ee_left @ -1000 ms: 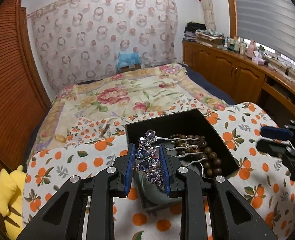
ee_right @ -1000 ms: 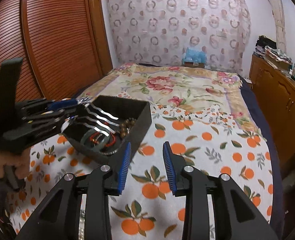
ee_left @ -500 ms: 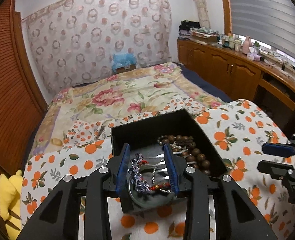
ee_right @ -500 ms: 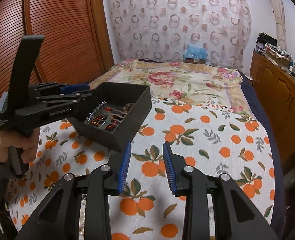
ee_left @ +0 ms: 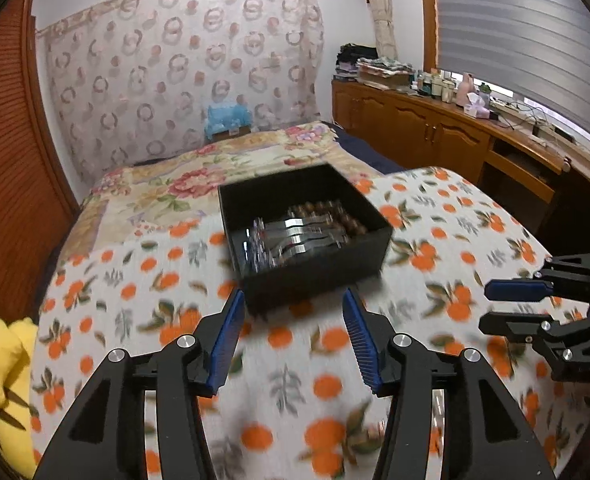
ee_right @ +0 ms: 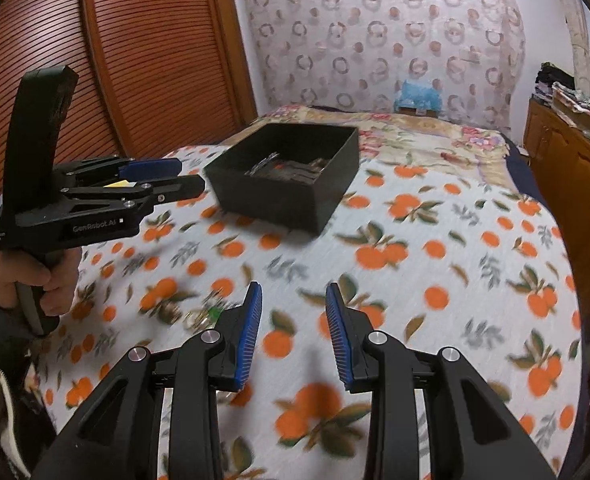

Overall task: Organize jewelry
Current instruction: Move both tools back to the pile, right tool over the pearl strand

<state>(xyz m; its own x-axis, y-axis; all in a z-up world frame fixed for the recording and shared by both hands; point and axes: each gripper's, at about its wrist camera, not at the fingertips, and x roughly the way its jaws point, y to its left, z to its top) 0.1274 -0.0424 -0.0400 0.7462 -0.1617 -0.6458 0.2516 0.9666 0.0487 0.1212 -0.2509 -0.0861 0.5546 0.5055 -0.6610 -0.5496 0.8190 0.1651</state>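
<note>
A black open box [ee_left: 315, 276] stands on the orange-print cloth [ee_left: 435, 216]. Inside it lie silver hair combs [ee_left: 291, 240] and a brown bead string [ee_left: 335, 216]. My left gripper [ee_left: 293, 336] is open and empty, just in front of the box. In the right wrist view the box [ee_right: 287, 196] is ahead and left, and the left gripper [ee_right: 183, 178] hovers beside it. My right gripper [ee_right: 293, 332] is open and empty above the cloth. Small blurred jewelry pieces [ee_right: 199, 316] lie on the cloth left of its fingers.
A floral bedspread [ee_left: 199, 176] lies beyond the cloth. A wooden cabinet run [ee_left: 435, 128] with clutter lines the right wall. A slatted wooden door [ee_right: 135, 60] is on the left. A yellow plush toy [ee_left: 7, 380] sits at the cloth's left edge.
My left gripper has let go of the jewelled comb into the box, opened wide and pulled back from it. My right gripper has drawn back a little.
</note>
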